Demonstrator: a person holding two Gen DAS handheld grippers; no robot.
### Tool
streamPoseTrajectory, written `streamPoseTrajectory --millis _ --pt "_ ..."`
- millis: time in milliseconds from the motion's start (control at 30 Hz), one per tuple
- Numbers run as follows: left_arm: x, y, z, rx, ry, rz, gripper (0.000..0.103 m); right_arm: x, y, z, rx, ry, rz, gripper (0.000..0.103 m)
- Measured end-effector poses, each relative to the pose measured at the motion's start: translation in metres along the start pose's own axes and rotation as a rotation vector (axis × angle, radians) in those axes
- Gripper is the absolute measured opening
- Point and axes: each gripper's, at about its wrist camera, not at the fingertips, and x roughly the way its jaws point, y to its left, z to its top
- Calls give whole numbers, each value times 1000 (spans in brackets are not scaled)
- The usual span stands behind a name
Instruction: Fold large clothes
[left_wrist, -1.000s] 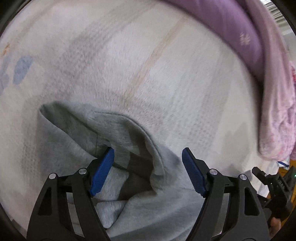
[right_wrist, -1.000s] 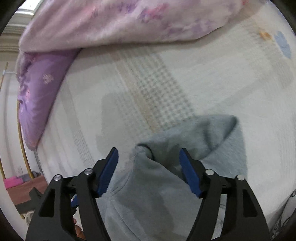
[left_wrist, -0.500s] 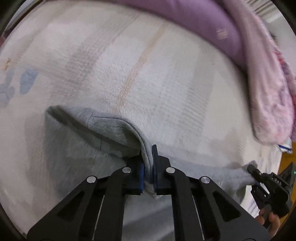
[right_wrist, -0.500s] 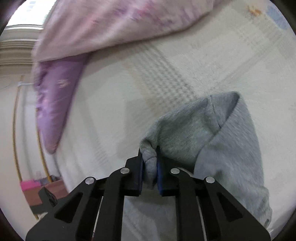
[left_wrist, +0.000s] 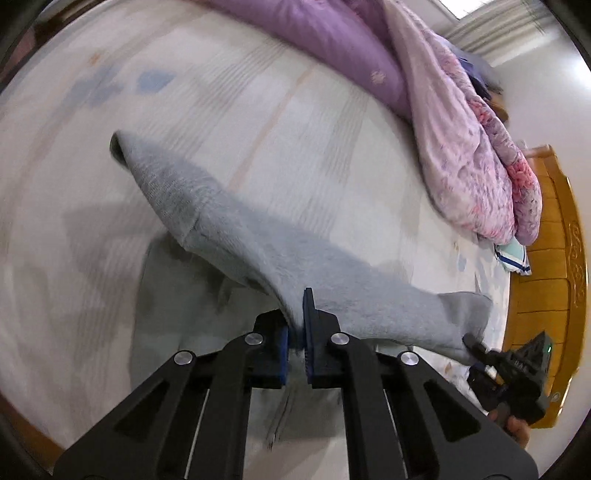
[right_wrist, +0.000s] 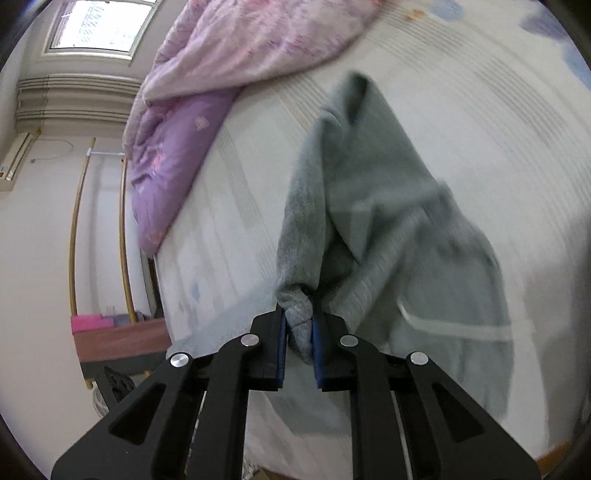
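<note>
A grey sweatshirt (left_wrist: 258, 251) hangs lifted above the white patterned bed (left_wrist: 258, 92). My left gripper (left_wrist: 295, 332) is shut on its edge. The cloth stretches to the right, where my right gripper (left_wrist: 476, 345) pinches its other end. In the right wrist view my right gripper (right_wrist: 299, 332) is shut on a bunched fold of the grey sweatshirt (right_wrist: 388, 229), which hangs up and to the right with a white drawstring (right_wrist: 454, 326) showing. The lower part of the garment still rests on the bed (right_wrist: 480, 110).
A purple pillow (left_wrist: 325, 44) and a pink floral quilt (left_wrist: 469, 147) lie along the far side of the bed. A wooden headboard (left_wrist: 550, 258) stands at the right. In the right wrist view the bed's edge, a wall and a low brown stand (right_wrist: 118, 343) are at the left.
Both grippers closed on the sweatshirt between the first two earlier frames. Since then both have lifted, raising the cloth off the bed and stretching it between them.
</note>
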Motion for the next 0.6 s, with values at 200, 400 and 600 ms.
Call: streamPoseTrajectory --millis 200,400,600 --pt "10 57 -66 -117 92 49 6 -9 -43 -82 42 41 -78 10" --pt "30 92 -114 -129 160 115 6 -2 -91 -131 151 94 -132 10" --pt "68 115 -146 -126 214 183 6 26 -132 -149 162 122 -236 11"
